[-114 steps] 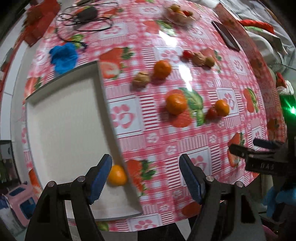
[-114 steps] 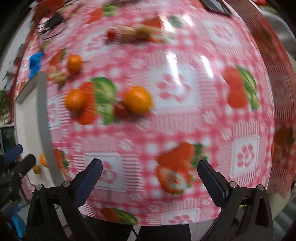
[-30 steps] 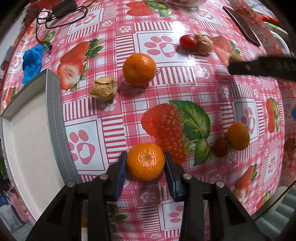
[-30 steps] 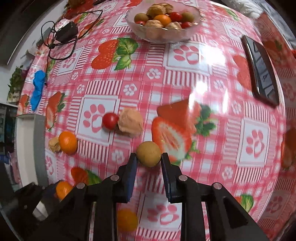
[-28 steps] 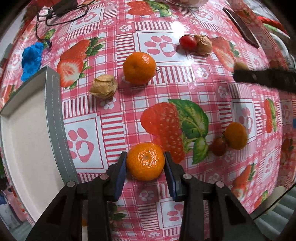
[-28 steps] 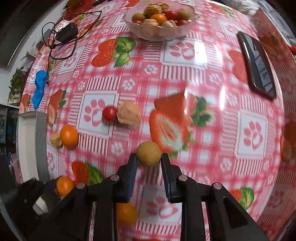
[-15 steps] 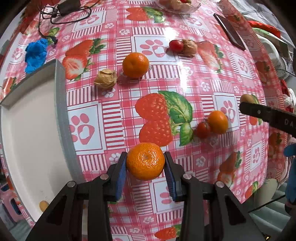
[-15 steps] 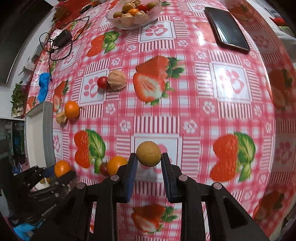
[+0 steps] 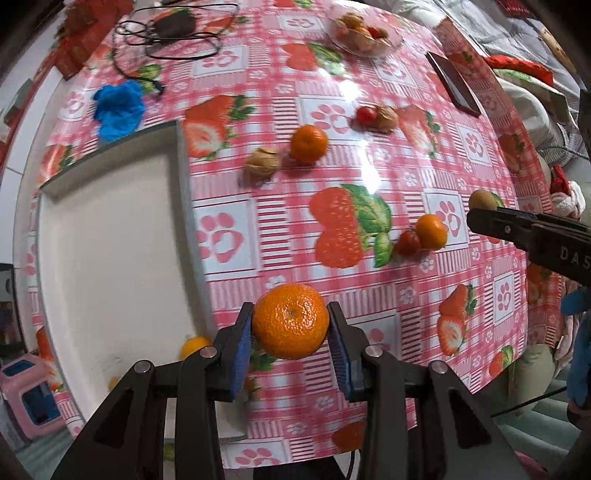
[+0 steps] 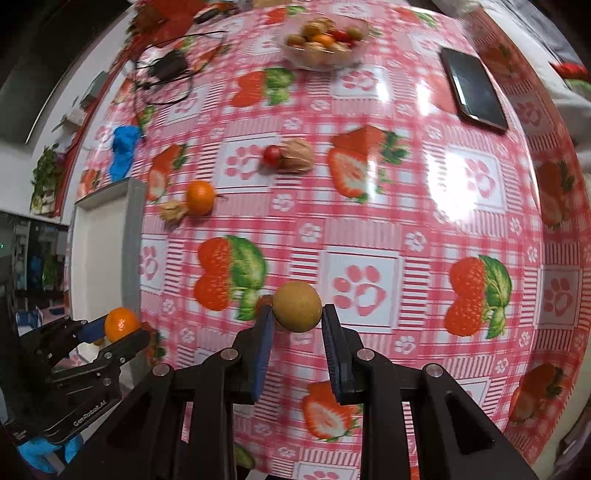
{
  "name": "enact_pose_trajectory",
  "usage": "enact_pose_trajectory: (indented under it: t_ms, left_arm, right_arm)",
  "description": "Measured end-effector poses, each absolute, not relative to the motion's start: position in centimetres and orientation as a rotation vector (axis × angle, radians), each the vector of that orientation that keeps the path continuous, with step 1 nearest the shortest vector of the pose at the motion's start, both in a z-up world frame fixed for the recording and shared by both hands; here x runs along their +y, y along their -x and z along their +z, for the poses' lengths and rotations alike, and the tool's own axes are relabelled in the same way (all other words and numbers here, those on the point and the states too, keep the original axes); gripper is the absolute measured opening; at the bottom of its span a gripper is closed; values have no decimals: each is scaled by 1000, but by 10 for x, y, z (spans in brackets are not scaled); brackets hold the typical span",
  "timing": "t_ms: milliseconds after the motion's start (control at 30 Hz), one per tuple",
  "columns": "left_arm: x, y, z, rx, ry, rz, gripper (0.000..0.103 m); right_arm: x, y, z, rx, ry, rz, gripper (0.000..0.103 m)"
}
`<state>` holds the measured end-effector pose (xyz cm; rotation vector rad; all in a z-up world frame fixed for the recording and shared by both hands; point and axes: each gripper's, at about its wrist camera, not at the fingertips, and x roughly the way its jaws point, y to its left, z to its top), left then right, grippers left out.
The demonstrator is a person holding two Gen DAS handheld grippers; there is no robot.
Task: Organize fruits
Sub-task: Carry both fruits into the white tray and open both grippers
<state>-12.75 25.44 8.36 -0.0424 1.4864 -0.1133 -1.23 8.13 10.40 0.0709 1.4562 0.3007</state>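
Note:
My left gripper (image 9: 291,325) is shut on a tangerine (image 9: 290,320) and holds it above the table's front edge, just right of the white tray (image 9: 110,236). My right gripper (image 10: 297,314) is shut on a small brown round fruit (image 10: 297,306), lifted over the table; it also shows in the left wrist view (image 9: 482,200). A small orange fruit (image 9: 194,345) lies in the tray's near corner. On the cloth lie a tangerine (image 9: 308,143), a husked fruit (image 9: 263,161), a small orange (image 9: 430,231) with a cherry tomato (image 9: 407,242), and a tomato (image 9: 366,114) beside a walnut (image 9: 384,117).
A glass bowl of mixed fruit (image 10: 325,40) stands at the far side. A black phone (image 10: 476,92) lies at the far right. A blue cloth (image 9: 118,107) and a black cable with adapter (image 9: 173,27) lie at the far left. The table edge is close below both grippers.
Both grippers have lifted and pulled back toward the front with their fruit held. The left gripper has moved left, nearer the tray.

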Motion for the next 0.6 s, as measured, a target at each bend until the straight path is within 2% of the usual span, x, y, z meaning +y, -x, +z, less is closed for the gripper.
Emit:
enact_pose_trajectory:
  t_ms: [600]
  left_arm:
    - [373, 146, 70, 1489, 141, 126, 42]
  right_arm:
    - [251, 21, 120, 1422, 125, 563, 28]
